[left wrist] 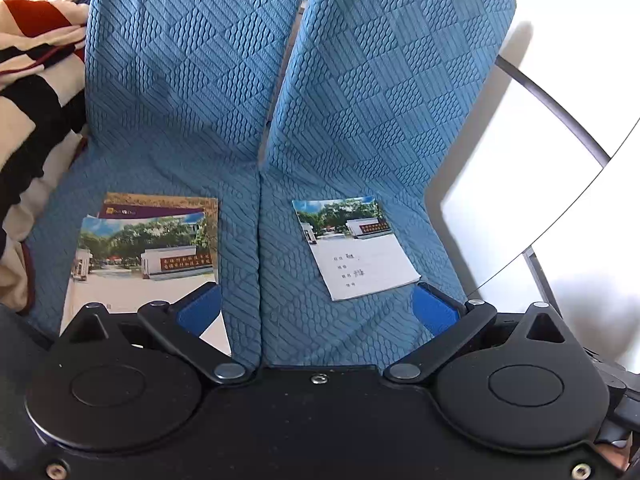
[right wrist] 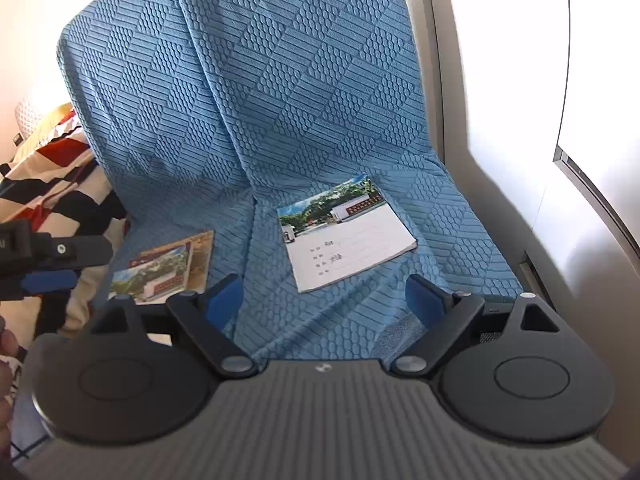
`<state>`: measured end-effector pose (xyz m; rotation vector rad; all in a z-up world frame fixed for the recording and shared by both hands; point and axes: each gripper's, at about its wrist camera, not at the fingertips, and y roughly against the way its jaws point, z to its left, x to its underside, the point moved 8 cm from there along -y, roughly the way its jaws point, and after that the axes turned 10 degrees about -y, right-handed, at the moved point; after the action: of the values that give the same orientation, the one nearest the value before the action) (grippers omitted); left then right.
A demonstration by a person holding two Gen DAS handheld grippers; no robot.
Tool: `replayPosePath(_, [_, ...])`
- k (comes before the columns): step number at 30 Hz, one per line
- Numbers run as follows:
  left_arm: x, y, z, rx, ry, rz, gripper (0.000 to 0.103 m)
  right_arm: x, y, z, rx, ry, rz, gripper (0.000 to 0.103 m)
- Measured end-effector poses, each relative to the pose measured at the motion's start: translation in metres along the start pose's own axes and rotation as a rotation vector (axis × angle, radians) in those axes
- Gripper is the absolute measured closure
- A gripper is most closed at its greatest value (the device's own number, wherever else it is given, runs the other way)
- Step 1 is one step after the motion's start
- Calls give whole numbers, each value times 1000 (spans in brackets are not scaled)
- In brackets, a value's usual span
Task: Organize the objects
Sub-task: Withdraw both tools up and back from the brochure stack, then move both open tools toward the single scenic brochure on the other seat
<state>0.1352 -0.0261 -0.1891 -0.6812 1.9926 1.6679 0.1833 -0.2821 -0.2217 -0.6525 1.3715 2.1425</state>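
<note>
Notebooks are what you are sorting here: a single notebook (right wrist: 348, 232) is lying alone on the right seat cushion, at about twelve o'clock from your right gripper (right wrist: 324, 300), while a small stack of notebooks (left wrist: 148, 252) is sitting on the left seat cushion, at roughly ten o'clock from your left gripper (left wrist: 318, 312). Both are resting flat on the blue quilted sofa cover (left wrist: 248, 120), well apart, with the seam between the cushions running between them.

You are holding both tongs spread wide, and neither is pinching anything. In the right wrist view the lone notebook is sitting just beyond the blue pads, lined up with the gap between them but not touched. In the left wrist view one pad is overlapping the near corner of the stack, though whether it is actually touching the cover is not something you can tell from here.

Judging by the layout, you are still early in the job: the stack is partly built, the top book sitting slightly askew on the one beneath, and the single notebook is still waiting to join it. A striped blanket (left wrist: 36, 52) is bunching up at nine o'clock, beside the stack.
</note>
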Motion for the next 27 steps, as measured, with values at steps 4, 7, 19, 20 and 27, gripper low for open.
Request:
replayPosePath(4, [2,-13,2,-2,21,0,1,2,-10,-7,13,-2,3,14])
replayPosePath(7, [3,-21,1,6,20,0,1,1,-15,-11,11,-13,2,14])
replayPosePath(19, [8,-69,-3,60,41,32,7,4,-56,-30,19,-53,-34,14])
replayPosePath(20, [9,-74,-3,63,46,38,8,5,-61,-32,22,-63,-33,14])
replayPosePath(27, [16,-112,-3,98,97,98,31,-1,-87,-52,45,-134,-60,28])
